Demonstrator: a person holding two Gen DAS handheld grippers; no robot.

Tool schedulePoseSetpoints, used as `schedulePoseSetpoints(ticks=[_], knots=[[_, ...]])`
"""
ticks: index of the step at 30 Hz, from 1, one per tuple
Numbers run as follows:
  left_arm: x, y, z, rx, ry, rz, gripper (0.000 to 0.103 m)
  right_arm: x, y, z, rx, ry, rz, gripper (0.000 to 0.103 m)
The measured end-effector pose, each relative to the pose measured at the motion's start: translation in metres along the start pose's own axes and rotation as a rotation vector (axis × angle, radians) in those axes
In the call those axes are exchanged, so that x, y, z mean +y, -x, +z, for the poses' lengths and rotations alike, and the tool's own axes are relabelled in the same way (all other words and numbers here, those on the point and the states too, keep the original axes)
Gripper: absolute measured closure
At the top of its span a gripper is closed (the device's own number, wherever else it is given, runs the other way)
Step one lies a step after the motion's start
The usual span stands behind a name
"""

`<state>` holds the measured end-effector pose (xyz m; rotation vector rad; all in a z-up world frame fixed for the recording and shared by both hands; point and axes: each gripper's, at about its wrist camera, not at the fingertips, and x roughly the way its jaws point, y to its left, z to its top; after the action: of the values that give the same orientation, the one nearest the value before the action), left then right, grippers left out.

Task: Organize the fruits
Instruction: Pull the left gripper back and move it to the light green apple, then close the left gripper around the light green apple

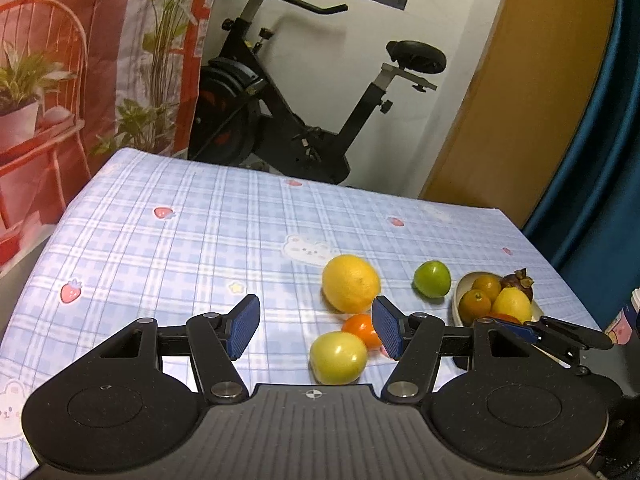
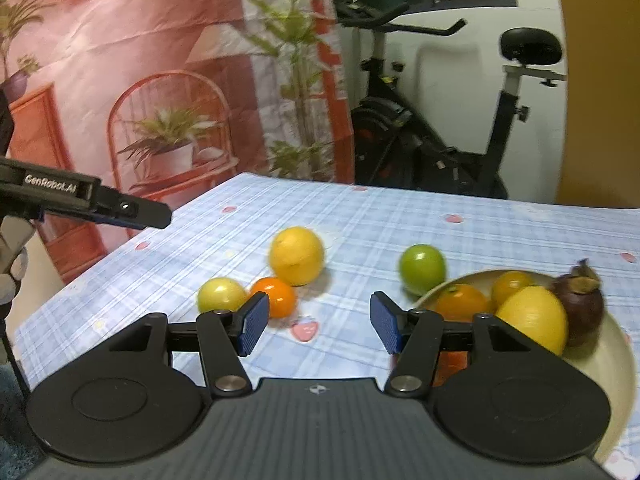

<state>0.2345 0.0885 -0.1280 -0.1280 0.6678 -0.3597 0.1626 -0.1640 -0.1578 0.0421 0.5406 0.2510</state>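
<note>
**Both hand-held grippers open and empty over loose fruit beside the bowl**

The left hand-held gripper hangs above the surface, which is covered by a light blue checked cloth printed with strawberries and bears. Its blue ribbed pads stand apart with nothing pressed between them. Seen between the pads, though lying on the cloth beyond them, are a pale yellow-green round fruit and a small orange round fruit, the two touching or nearly so. Just behind them lies a large yellow round citrus fruit. A bright green round fruit sits apart to the right, just beside the cream-coloured round bowl.

The bowl stands near the right edge of the surface. In it are two small orange fruits, a yellow lemon-shaped fruit and a dark purple mangosteen with a dried stalk cap at the far rim.

The right hand-held gripper is likewise open and empty, its pads held over bare cloth between the loose fruit on its left and the bowl on its right; its right finger overlaps the bowl's near rim in its own view. A gloved hand shows at the left edge of that view.

A black exercise bike stands behind the surface.
</note>
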Motion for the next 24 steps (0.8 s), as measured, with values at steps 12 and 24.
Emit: schedulePoseSetpoints(ticks=[12, 24], knots=[[0.005, -0.034, -0.007, 0.083, 0.078, -0.067, 0.038, 0.035, -0.052, -0.008, 0.078, 0.054, 0.116, 0.044], [0.004, -0.062, -0.019, 0.149, 0.097, -0.112, 0.039, 0.047, -0.073, -0.016, 0.114, 0.061, 0.146, 0.044]])
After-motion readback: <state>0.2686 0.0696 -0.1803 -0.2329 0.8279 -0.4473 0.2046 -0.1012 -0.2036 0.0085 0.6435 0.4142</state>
